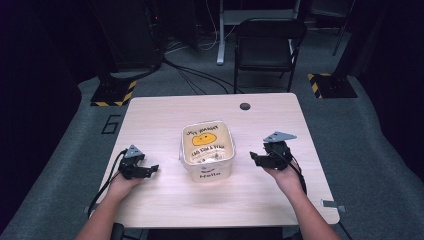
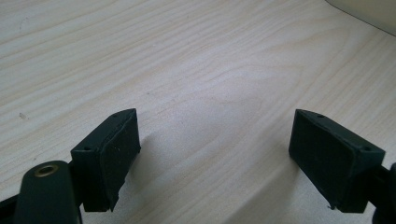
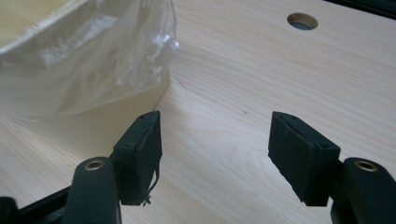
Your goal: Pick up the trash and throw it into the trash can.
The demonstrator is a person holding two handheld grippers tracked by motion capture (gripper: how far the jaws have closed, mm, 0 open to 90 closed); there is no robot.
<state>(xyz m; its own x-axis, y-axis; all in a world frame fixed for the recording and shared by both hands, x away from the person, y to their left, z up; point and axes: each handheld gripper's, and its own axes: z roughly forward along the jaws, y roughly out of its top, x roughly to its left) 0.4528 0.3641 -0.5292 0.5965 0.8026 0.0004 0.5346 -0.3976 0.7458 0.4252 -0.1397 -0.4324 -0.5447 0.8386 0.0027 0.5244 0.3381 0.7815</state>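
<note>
Two pairs of tongs, one per hand, low over a pale wooden table (image 1: pixel 160 112). Left gripper (image 1: pixel 150 170) with jaws spread wide apart, nothing between them but bare wood grain, seen plainly in the left gripper view (image 2: pixel 215 140). Right gripper (image 1: pixel 256 158) likewise apart, jaws standing open over bare tabletop in the right gripper view (image 3: pixel 215 149), clamped on nothing.

Between both grippers, a square cream plastic tub (image 1: pixel 207 148), near the tips of each yet touching neither. From the right gripper, just ahead and to the left of its left-hand jaw in that view, tub wall (image 3: pixel 70 116) with crinkled clear plastic liner (image 3: pixel 126 51) draped over the rim. From the left gripper, just a pale corner of the tub (image 2: pixel 369 11) far ahead to the right, cut off by the frame edge.

Beyond the right gripper, a round cable hole (image 3: pixel 302 21) in the tabletop, well apart from the jaws. Past the table's far edge, a black folding chair (image 1: pixel 267 42), floor cables, and yellow-and-black striped floor plates (image 1: pixel 114 93).

Inside the tub, a yellow shape and dark lettering, too small to read; "Hello" on the near wall. Contents otherwise hard to make out through the liner's glare.
</note>
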